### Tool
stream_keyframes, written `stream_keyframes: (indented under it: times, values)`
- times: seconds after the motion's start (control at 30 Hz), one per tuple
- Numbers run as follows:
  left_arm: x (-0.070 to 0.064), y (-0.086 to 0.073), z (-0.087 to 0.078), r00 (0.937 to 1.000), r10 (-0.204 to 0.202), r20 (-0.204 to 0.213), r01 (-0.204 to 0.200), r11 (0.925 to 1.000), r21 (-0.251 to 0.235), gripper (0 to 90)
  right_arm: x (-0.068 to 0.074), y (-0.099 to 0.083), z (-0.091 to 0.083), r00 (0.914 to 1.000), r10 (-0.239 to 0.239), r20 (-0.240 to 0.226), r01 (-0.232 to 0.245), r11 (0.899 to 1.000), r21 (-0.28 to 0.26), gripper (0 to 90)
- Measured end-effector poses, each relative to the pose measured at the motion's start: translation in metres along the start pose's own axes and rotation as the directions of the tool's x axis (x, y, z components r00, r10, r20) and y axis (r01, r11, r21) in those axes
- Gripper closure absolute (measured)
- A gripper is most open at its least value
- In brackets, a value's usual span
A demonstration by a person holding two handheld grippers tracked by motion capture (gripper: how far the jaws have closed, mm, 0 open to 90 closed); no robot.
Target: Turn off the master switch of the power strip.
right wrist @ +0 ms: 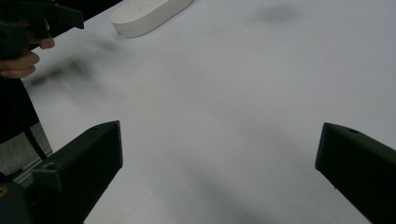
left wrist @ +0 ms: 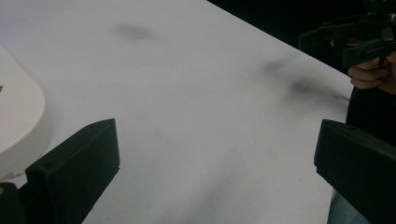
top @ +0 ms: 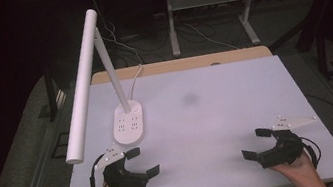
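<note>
Both hands sit at the near edge of the table (top: 214,91), each holding a claw with its 2 jaws spread wide and nothing between them. Just ahead of the left claw (top: 142,163), slightly to its outer side, lies the lamp base (top: 128,124), its long axis running away from the person. From the right claw (top: 256,144) the base lies well apart, far across to its left. Judging by that, the left claw is the nearer one for a reach.

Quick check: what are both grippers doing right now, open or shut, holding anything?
Left gripper: open, holding nothing, just in front of the lamp base.
Right gripper: open, holding nothing, over bare table.
</note>
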State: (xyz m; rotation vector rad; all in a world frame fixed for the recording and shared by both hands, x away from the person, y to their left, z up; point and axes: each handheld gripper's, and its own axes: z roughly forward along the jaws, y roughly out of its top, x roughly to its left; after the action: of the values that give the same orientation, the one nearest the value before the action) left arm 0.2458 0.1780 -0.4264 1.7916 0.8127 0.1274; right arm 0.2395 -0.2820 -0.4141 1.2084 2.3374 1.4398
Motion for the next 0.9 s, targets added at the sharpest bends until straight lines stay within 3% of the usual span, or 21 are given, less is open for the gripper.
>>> stream_keyframes:
  times: [0.9]
  values:
    - [-0.0049,0.0038,-0.0022,0.9997,0.018,0.016,-0.018,0.9995,0.025,0.0,0.0017,-0.0022,-0.0005,0.9999,-0.004,-0.011,0.005,0.999,0.034,0.1]
